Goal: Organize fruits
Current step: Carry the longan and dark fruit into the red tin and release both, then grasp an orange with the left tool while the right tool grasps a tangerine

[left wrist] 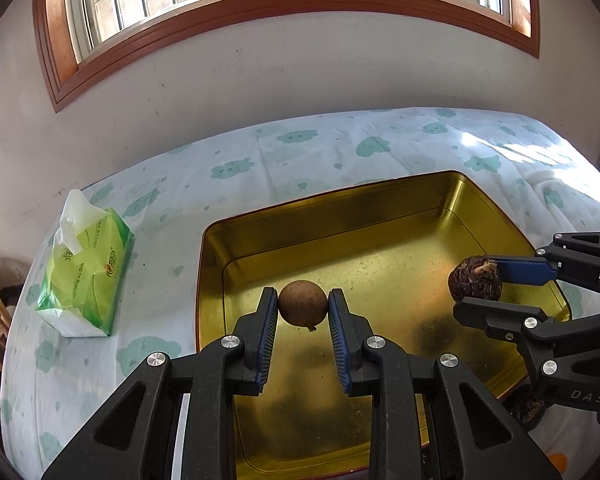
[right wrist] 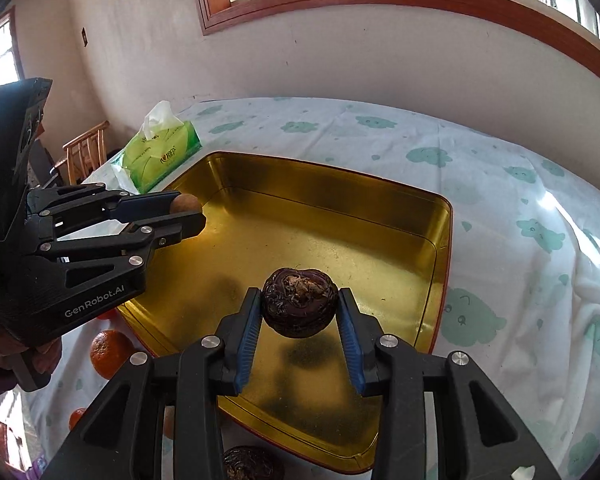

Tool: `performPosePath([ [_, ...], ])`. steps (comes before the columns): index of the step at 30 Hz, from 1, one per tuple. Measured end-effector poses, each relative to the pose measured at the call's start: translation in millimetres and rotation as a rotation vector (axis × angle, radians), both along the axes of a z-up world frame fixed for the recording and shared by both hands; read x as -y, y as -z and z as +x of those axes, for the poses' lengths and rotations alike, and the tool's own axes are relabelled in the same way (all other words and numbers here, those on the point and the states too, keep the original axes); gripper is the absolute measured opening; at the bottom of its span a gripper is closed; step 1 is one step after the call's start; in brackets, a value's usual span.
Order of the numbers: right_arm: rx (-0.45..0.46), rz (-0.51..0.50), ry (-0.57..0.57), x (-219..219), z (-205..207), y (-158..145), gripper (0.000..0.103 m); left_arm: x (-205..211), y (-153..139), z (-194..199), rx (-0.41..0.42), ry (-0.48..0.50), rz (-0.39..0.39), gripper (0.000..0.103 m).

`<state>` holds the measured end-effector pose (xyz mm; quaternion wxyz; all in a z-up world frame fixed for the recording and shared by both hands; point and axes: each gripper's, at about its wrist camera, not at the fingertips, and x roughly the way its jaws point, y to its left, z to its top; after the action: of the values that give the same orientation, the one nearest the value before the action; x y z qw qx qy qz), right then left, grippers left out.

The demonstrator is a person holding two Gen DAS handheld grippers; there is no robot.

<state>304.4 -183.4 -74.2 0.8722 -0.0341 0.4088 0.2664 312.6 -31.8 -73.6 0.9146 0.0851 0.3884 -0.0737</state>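
Gold tin (left wrist: 380,216) under both claws; left gripper (left wrist: 303,312) clamped on tan round fruit (left wrist: 302,303), right gripper (right wrist: 299,312) clamped on dark wrinkled fruit (right wrist: 299,307).

Left gripper (left wrist: 303,312), right gripper (right wrist: 299,308) angled down, each gripping.

Green tissue pack (left wrist: 85,272) with a white sheet poking out, lying on the cloud-printed cloth (left wrist: 340,152) near its left edge. Wood-framed window (left wrist: 260,12) above on the pale wall (left wrist: 260,80). Wooden chair (right wrist: 85,152) beyond the cloth's far-left corner.
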Motion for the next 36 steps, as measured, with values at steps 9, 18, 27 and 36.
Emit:
performPosePath([
  [9,0.045,0.095,0.033,22.4,-22.3,-23.1,0.041,2.2,-13.9,-20.0,0.097,0.013,0.041,0.075],
  [18,0.086,0.100,-0.035,49.2,-151.2,-33.0,0.050,-39.6,-42.5,-114.3,0.197,-0.045,-0.158,0.088],
  [27,0.051,0.009,-0.033,33.2,-179.8,2.6,0.053,-46.0,-2.7,-205.9,0.053,-0.013,-0.171,0.094],
  [36,0.024,0.026,-0.012,35.4,-182.7,15.9,0.060,-30.9,10.6,-216.5,0.025,0.064,-0.205,0.094],
])
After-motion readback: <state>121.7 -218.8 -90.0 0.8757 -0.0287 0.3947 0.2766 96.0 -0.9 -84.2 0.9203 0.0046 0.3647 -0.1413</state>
